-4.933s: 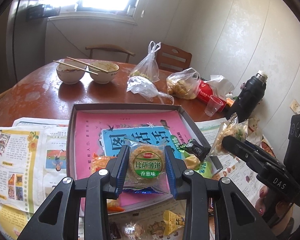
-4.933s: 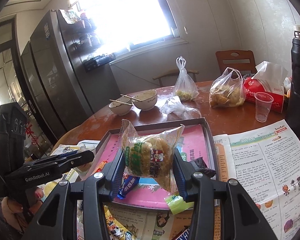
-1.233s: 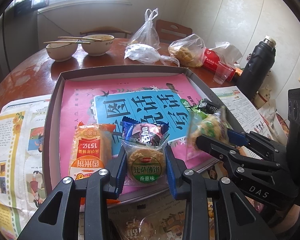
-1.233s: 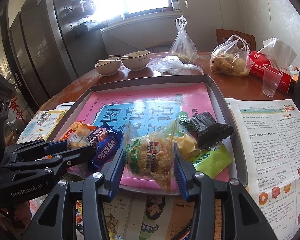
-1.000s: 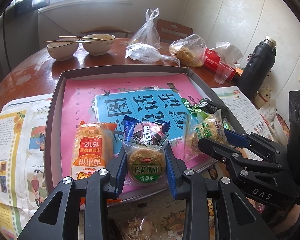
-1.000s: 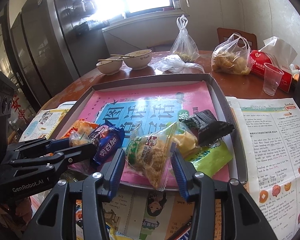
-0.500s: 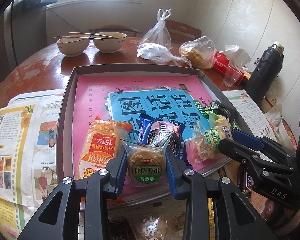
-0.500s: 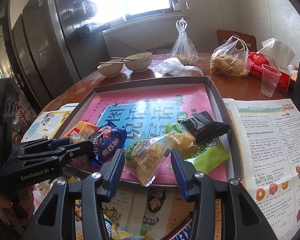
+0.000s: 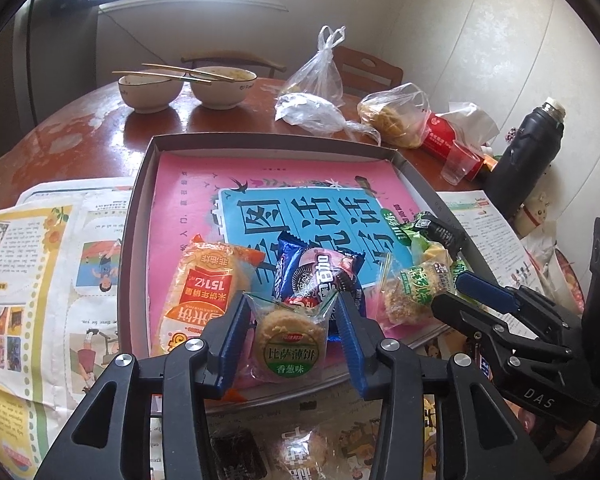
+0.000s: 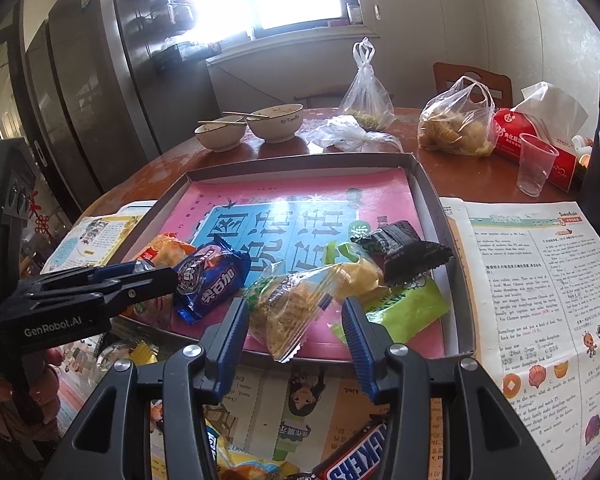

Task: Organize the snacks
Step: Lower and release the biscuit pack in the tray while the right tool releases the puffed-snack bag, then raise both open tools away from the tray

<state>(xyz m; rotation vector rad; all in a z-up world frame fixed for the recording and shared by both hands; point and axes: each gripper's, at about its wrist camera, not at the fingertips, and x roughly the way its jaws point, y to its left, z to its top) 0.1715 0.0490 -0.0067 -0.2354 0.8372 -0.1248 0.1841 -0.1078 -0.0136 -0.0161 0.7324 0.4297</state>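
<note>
Left gripper [image 9: 291,336], low centre of its own view: jaws spread a little, round cracker packet [image 9: 289,346] lying between the blue pads, sides of the wrapper seemingly just clear of them, so released rather than pinched. Packet resting on the near edge of the tray [image 9: 140,184]. Just above it a blue cookie pack [image 9: 320,276]; to the left an orange rice-cracker pack [image 9: 204,292].

Right gripper [image 10: 294,332], bottom centre of its own view: jaws parted, clear gaps on both sides of the crispy snack bag [image 10: 290,308], which lies tilted on the pink tray floor with its lower corner over the near rim. Beside it to the right a green wrapper [image 10: 404,304], above that a black wrapper [image 10: 404,252]; to the left the blue cookie pack [image 10: 210,280].

Further out: newspaper [image 10: 532,280] spread at the right under the tray, a chocolate bar [image 10: 356,462] at the bottom edge, two bowls [image 10: 252,128] with chopsticks at upper centre, plastic bags [image 10: 456,124] and a clear cup [image 10: 536,164] at upper right, a dark flask [image 9: 528,152] at the right of the left view.
</note>
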